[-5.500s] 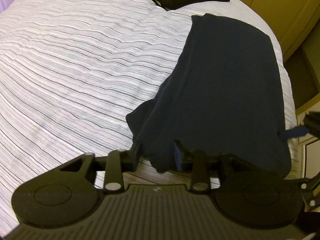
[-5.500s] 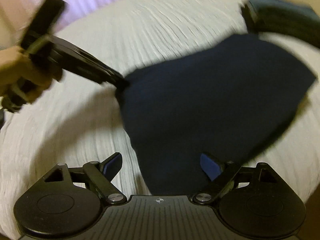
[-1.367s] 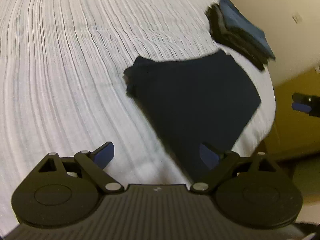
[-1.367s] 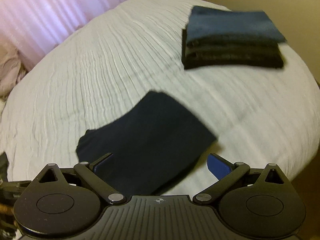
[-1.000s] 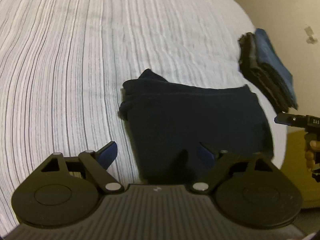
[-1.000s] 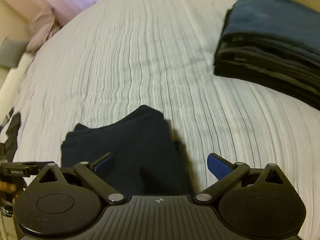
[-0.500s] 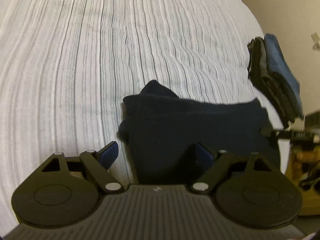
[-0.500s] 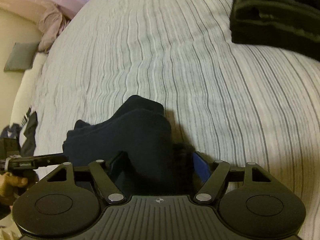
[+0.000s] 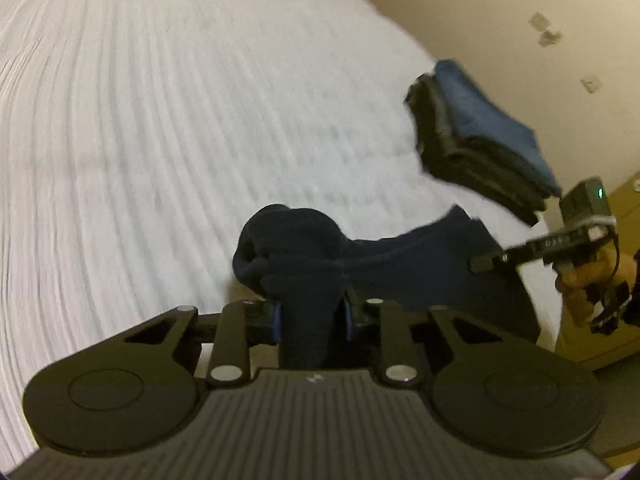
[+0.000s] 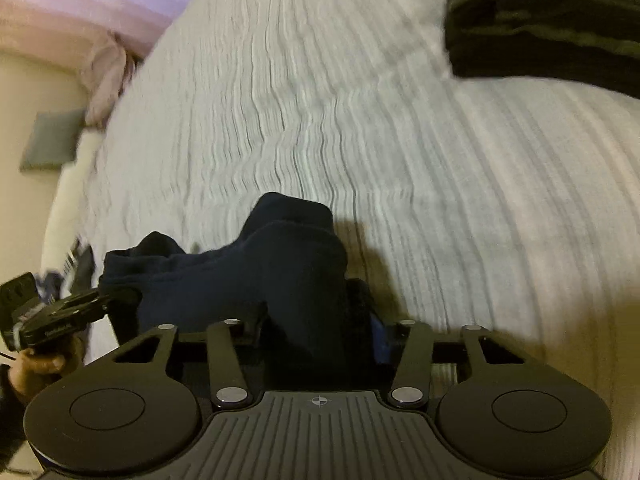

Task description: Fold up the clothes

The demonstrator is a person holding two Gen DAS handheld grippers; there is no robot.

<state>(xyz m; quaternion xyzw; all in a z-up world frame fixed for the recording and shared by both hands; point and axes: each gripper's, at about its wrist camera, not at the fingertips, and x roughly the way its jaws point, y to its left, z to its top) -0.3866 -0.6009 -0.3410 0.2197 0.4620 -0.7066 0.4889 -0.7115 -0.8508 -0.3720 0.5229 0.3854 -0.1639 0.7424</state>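
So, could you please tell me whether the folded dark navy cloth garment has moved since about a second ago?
Yes. The folded dark navy garment lay flat on the striped white bedspread; both ends are now bunched and raised off it, the left gripper having closed on one.

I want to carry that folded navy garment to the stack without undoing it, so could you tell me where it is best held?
Take the navy garment at its two near corners, coming in from the bed's near edge, where the layers bunch thick enough to pinch together. The left tool is already closed on one corner; the right tool has just been closing around the other. Lift both ends level so it sags little.
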